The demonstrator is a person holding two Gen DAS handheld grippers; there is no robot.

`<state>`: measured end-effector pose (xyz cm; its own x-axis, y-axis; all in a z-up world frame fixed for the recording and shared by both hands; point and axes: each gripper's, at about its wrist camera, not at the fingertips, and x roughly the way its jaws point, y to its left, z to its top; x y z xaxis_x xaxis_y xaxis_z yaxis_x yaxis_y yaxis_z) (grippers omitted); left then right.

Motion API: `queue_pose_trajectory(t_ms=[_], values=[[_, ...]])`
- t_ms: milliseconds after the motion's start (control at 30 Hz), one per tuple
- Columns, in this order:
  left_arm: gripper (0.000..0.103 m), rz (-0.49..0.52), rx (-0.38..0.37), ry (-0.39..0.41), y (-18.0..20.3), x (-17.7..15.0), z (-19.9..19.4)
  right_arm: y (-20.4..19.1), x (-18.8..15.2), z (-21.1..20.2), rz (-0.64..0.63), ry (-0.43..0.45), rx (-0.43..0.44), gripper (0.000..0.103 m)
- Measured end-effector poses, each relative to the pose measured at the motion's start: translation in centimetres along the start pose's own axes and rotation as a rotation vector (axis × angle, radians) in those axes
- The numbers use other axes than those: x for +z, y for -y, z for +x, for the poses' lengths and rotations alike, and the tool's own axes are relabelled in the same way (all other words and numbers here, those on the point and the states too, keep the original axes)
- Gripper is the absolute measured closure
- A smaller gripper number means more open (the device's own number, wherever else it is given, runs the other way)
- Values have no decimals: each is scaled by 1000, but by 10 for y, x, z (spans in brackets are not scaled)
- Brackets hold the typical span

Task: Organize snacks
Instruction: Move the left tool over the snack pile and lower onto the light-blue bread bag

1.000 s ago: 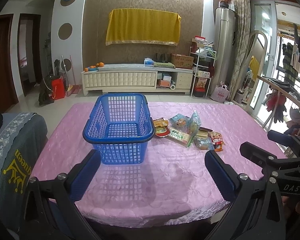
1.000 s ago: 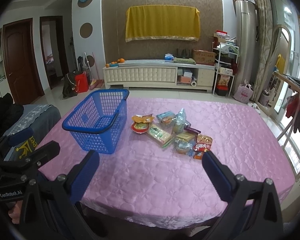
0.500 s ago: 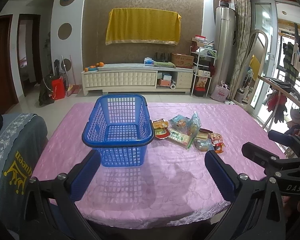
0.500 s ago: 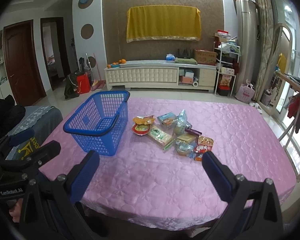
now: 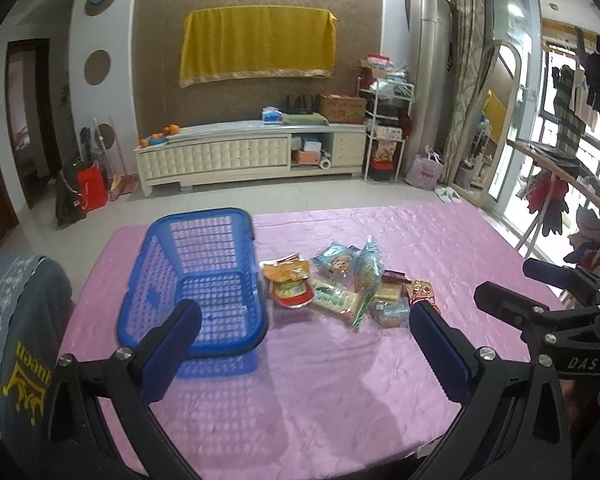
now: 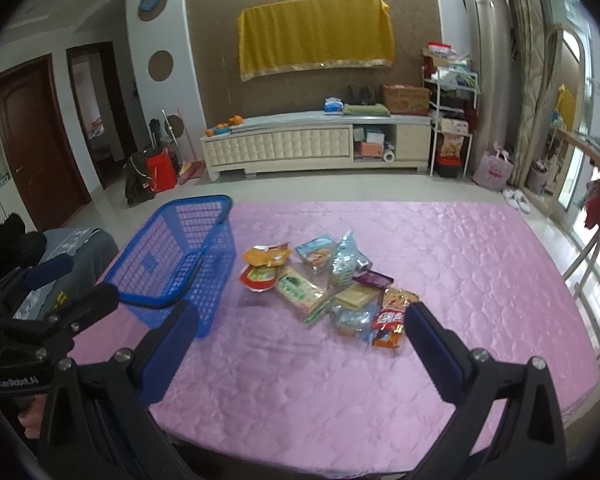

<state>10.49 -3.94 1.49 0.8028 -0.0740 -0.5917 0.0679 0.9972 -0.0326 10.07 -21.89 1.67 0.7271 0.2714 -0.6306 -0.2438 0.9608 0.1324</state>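
Pink quilted cloth covers the table (image 5: 340, 380). At center left stands a blue plastic basket (image 5: 198, 280), holding nothing; just right of it lies a heap of snack packets (image 5: 340, 288). Both the left hand-held gripper (image 5: 304, 344) and the right hand-held gripper (image 6: 300, 344) hover spread wide at the near edge, grasping nothing.

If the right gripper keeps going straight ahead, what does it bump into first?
Probably the snack pile on the pink tablecloth. The right gripper is open and aimed at it, with nothing in between. The blue basket sits off to the left. Depth is hard to judge.
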Motion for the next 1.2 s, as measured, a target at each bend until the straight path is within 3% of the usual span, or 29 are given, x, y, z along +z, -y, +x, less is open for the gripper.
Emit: queue_pose_trajectory(t_ms=[367, 600, 800, 1200], values=[[0, 44, -106, -150, 33, 44, 92, 51, 30, 53, -14, -98, -30, 0], [0, 79, -118, -246, 51, 59, 154, 91, 37, 93, 52, -154, -17, 0], [0, 56, -149, -359, 57, 64, 213, 106, 45, 133, -15, -216, -119, 0], [1, 81, -141, -555, 76, 69, 293, 164, 42, 195, 192, -357, 18, 0]])
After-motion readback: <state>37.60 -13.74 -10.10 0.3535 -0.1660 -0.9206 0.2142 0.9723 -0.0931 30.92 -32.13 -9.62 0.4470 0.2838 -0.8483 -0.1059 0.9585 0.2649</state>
